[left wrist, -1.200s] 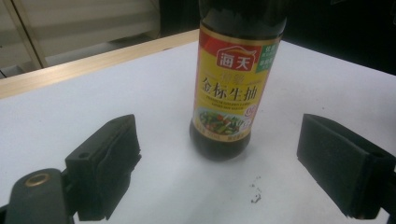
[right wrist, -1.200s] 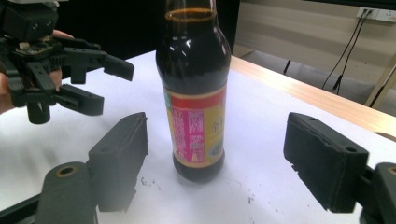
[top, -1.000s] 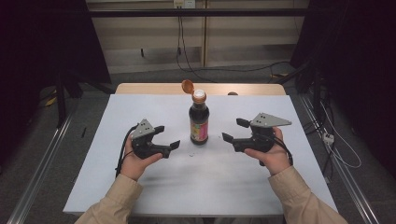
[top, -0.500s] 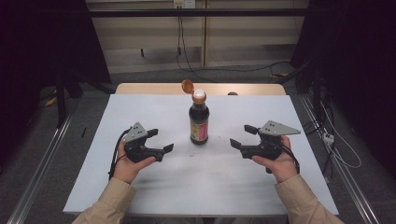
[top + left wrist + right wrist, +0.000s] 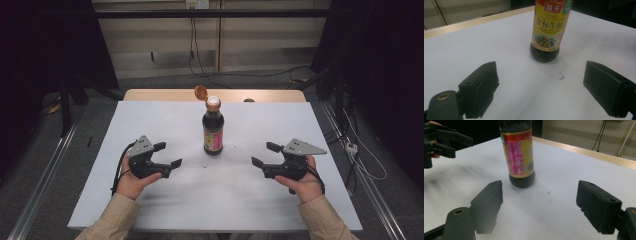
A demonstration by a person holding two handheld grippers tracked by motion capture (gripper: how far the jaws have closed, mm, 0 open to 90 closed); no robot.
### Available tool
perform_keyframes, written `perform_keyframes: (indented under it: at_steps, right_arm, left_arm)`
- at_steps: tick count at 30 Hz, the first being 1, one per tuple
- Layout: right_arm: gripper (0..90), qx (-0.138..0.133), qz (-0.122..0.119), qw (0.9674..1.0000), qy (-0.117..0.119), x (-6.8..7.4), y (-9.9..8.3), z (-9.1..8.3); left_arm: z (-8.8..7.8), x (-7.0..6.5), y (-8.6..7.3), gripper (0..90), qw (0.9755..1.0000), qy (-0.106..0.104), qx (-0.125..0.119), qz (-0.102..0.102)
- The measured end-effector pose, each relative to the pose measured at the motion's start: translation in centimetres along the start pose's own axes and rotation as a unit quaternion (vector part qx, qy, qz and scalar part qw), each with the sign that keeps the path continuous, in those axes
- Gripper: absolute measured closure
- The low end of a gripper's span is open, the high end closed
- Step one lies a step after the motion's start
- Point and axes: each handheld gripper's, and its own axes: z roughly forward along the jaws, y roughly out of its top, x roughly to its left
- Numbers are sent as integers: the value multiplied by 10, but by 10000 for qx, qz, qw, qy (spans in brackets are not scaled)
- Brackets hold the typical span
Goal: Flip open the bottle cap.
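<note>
A dark soy sauce bottle [image 5: 213,131] stands upright in the middle of the white table [image 5: 300,125]. It has a yellow and pink label, and its orange flip cap [image 5: 201,92] hangs open. My left gripper [image 5: 168,154] is held low to the bottle's left, open, with nothing between its jaws. To the bottle's right my right gripper [image 5: 264,154] is likewise open and empty. Both point inward at the bottle and stand apart from it. The left gripper view has the bottle [image 5: 548,30] ahead of my left gripper [image 5: 541,87]. In the right gripper view the bottle [image 5: 520,157] stands beyond my right gripper [image 5: 540,205].
A few small dark specks [image 5: 205,165] lie on the table in front of the bottle. The table's wooden back edge [image 5: 165,95] shows behind the white sheet. Cables [image 5: 360,160] trail over the floor at the right, and a metal rail [image 5: 45,180] runs along the left.
Both hands have drawn back from the bottle toward the near edge and slightly outward, the right one sinking a little. The jaws look just as wide. The bottle has not moved.
</note>
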Motion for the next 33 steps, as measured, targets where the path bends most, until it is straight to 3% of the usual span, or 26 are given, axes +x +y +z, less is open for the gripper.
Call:
perform_keyframes:
  at_steps: [20,28,33]
  right_arm:
    - [206,6,96,9999,-82,-3,-25,-14]
    - [205,6,138,9998,-153,-6,-32,-20]
    - [205,61,132,9997,-199,-7,-38,-23]
  left_arm:
    - [-20,5,-14,120,9999,121,-14,-117]
    - [-27,6,-19,120,9999,162,38,-15]
    - [-35,7,-24,120,9998,183,40,-82]
